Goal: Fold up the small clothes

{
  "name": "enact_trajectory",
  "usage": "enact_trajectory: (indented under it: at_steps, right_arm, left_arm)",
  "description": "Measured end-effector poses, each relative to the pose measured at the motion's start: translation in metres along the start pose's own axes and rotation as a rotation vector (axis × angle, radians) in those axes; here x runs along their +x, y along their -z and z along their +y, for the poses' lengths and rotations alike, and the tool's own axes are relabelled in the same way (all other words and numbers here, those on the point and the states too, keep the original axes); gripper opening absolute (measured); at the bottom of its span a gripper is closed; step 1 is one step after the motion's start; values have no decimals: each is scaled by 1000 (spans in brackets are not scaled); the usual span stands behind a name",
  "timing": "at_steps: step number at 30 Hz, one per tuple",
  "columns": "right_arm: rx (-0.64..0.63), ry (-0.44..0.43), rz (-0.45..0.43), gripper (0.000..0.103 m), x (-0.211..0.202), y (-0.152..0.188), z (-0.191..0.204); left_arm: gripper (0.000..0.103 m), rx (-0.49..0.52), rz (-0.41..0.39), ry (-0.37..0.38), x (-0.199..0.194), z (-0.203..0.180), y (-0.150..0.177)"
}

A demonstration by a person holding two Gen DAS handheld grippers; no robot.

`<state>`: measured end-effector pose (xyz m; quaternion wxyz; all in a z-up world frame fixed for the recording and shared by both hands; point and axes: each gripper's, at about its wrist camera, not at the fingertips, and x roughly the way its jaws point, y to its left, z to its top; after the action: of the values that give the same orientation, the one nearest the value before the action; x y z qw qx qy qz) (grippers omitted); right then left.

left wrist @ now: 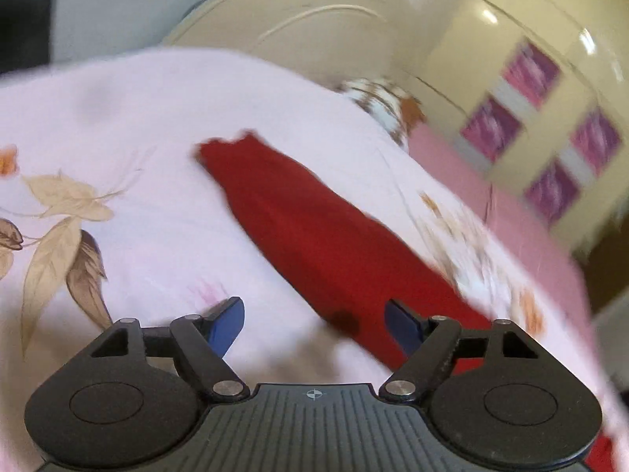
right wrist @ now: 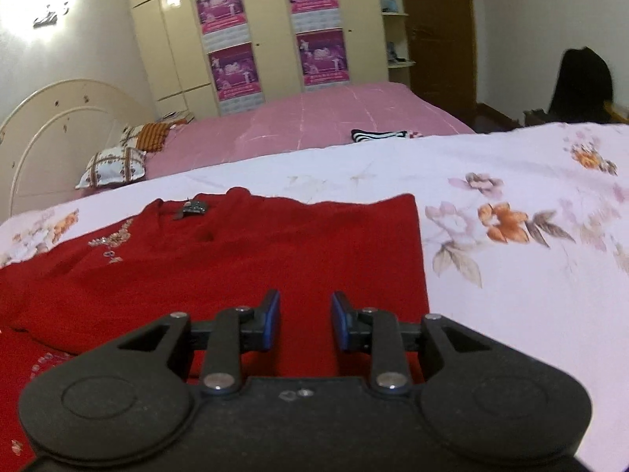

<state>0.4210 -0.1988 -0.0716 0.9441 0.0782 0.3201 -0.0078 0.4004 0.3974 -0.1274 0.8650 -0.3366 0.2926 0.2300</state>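
A red garment point(right wrist: 243, 259) lies spread flat on a pale floral sheet point(right wrist: 511, 181), with a dark label at its neckline and beaded trim on its left part. In the blurred left wrist view the red garment point(left wrist: 314, 228) shows as a long strip running diagonally across the sheet point(left wrist: 137, 126). My left gripper point(left wrist: 314, 314) hangs open above the sheet beside the strip, nothing between its blue pads. My right gripper point(right wrist: 306, 314) hovers over the garment's near part, its jaws a narrow gap apart with no cloth pinched between them.
A pink-covered bed point(right wrist: 314, 118) lies beyond the sheet, with patterned pillows point(right wrist: 114, 165) by a cream headboard point(right wrist: 59, 126) and a striped cloth point(right wrist: 377, 134). A cream wardrobe point(right wrist: 271, 31) with purple posters fills the back wall. A dark door point(right wrist: 440, 31) stands to the right.
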Motion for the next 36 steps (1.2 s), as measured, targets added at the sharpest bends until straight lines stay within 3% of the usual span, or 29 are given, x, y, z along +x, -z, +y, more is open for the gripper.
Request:
enact_trajectory:
  at_steps: [4,5,7,11,18,19,20,23,25,27,30,33,36]
  right_arm:
    - [-14,19,-10,29,-10,-3,17]
    - [-20,20,-19,29,-15,-5,22]
    - [-25,23,-32,29,-19,-8,29]
    - [-27,31,-54,30,-27,-14,41]
    - [-20,54,-60,31,-29,-15,44]
    - [-5,57,-53,31,-28,-15,41]
    - [11,58,-50,31,-29,-15,39]
    - [32,58,-49,31,-31,-14,36]
    - [37,58,-43,31,-29,-13,36]
    - [46,60,-33,31,-25,-12,35]
    - [82,61,-14,31,-19,-11,31]
    - [117,44,-20,32,-19,-9,27]
    - [144,41,-12,33,-18,-5,23]
  left_arm:
    - [80,-95,13,68,23,30,-33]
    - [90,-119,19,98,28,36,-38]
    - [99,-154,37,170,41,43,-47]
    - [99,-215,30,234,57,59,-60]
    - [98,-132,12,273,92,50,-70]
    - [91,-120,12,272,93,49,-73]
    - [70,-102,15,253,95,48,-76]
    - [30,-94,26,196,99,55,-84]
    - [9,-95,24,158,97,66,-87]
    - [8,-125,13,165,94,73,-84]
    - [4,-47,-29,161,74,52,-74]
    - [4,85,-11,264,57,4,-52]
    - [4,243,55,344,44,-63,-13]
